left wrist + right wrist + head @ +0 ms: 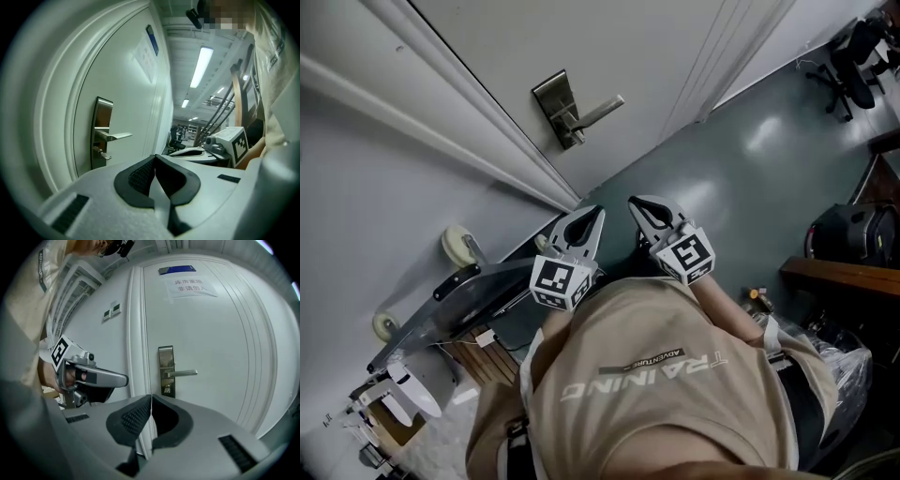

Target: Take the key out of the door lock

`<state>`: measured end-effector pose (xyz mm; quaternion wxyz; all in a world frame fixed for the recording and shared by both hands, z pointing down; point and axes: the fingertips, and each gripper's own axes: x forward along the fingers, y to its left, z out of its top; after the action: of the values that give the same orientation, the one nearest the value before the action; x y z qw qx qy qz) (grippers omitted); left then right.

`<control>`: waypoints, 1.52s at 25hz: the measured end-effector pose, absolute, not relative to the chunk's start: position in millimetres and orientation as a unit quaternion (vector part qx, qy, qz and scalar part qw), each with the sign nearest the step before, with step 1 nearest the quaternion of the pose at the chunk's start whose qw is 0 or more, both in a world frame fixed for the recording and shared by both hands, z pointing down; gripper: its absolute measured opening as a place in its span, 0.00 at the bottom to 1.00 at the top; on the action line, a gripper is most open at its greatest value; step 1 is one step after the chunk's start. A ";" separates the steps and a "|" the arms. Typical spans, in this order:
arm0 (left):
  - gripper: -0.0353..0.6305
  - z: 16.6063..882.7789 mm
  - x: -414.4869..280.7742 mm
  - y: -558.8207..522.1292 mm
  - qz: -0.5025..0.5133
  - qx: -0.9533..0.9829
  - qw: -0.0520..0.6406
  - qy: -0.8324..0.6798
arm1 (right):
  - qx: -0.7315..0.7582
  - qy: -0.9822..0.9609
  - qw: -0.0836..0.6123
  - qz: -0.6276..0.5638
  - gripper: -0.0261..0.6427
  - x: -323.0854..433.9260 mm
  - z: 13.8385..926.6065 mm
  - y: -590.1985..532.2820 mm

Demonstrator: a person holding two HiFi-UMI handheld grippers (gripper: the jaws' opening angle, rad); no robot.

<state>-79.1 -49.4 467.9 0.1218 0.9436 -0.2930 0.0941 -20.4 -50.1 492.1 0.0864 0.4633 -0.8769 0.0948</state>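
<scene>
Okay, two tongs, both held up in front of the person's chest, well apart from the door [211, 357]. Left tongs [155, 158]: pads pressed together, nothing between them. Right tongs [151, 398]: same, jaws together, empty. In the head view they sit side by side, tips toward the door, not touching each other.

One white door. One metal lock plate [165, 369] on it and one lever handle [182, 373], lying level. One key [103, 154] sits in the keyhole just below the handle, sticking out of the plate; neither tongs touches it.

One paper notice [192, 287] is high on the door, with one blue strip [177, 269] above it. Two small switch plates [111, 310] are on the wall beside the door frame. The floor [741, 178] is grey-green. One black office chair [853, 61] stands far off at the head view's top right. The person wears one beige T-shirt [656, 394].
</scene>
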 end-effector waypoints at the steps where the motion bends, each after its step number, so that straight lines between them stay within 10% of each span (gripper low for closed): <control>1: 0.07 466.3 -78.1 -55.2 0.090 0.941 0.122 -0.303 | 0.456 -0.880 0.096 0.087 0.06 -19.8 492.5 -53.3; 6: 0.07 444.5 -74.6 -83.1 0.059 0.930 0.096 -0.350 | 0.395 -0.900 0.183 -0.012 0.06 -30.3 496.4 -65.1; 27: 0.07 473.3 -80.3 -149.2 0.097 0.864 0.113 -0.481 | 0.278 -0.941 0.119 0.151 0.06 -40.2 520.3 -192.5; 38: 0.07 478.8 -107.0 -186.3 0.089 0.886 0.104 -0.443 | 0.306 -0.828 -0.035 0.468 0.07 -52.1 557.3 -230.8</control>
<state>-107.0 -186.3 478.8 0.1035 0.8862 -0.4428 0.0890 -52.1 -230.8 557.3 -0.0353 0.3060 -0.8283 0.4680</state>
